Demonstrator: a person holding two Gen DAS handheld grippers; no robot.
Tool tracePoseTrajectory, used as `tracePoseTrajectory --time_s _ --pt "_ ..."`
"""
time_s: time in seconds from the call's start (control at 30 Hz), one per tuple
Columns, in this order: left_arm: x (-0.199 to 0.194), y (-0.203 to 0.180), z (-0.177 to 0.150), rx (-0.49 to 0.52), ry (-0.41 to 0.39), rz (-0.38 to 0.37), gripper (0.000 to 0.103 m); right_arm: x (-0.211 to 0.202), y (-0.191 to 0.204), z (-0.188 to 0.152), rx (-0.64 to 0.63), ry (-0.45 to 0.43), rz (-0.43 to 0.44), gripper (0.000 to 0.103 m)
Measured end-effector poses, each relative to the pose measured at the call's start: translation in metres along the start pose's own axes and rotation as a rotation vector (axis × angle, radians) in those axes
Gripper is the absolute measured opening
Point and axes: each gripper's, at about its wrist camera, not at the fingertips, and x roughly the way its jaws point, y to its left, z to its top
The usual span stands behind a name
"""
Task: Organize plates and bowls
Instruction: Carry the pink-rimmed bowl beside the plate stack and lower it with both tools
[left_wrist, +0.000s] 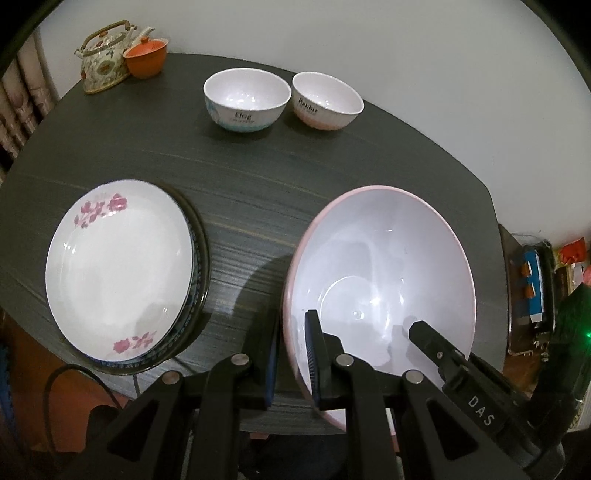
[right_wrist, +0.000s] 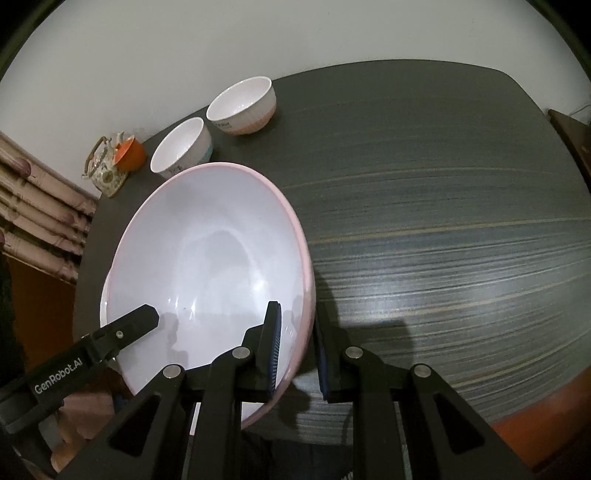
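Note:
A large pink bowl (left_wrist: 380, 266) with a white inside fills the near right of the left wrist view, over the dark table's front edge. My left gripper (left_wrist: 293, 325) straddles its left rim, one finger inside and one outside, shut on it. In the right wrist view my right gripper (right_wrist: 297, 310) is shut on the opposite rim of the same pink bowl (right_wrist: 210, 251). A stack of plates (left_wrist: 118, 273), topped by a white plate with pink flowers, lies left of the bowl. Two small white bowls (left_wrist: 246, 99) (left_wrist: 327, 99) stand side by side at the table's far edge.
A flowered teapot (left_wrist: 105, 55) and an orange lidded cup (left_wrist: 146, 57) stand in the far left corner of the dark table (left_wrist: 258, 184). A white wall runs behind the table. Cluttered shelves (left_wrist: 535, 280) stand off its right side.

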Motion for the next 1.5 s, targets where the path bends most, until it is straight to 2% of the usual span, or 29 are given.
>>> tracePoseTrajectory --time_s 0.9,1.5 --pt "0.039 0.016 -0.023 0.003 0.097 0.037 0.014 0.024 -0.005 -0.018 0.018 0.090 -0.025 0.019" --pt "0.049 0.009 -0.025 0.006 0.093 0.057 0.014 0.027 -0.008 -0.019 0.027 0.098 -0.015 0.021"
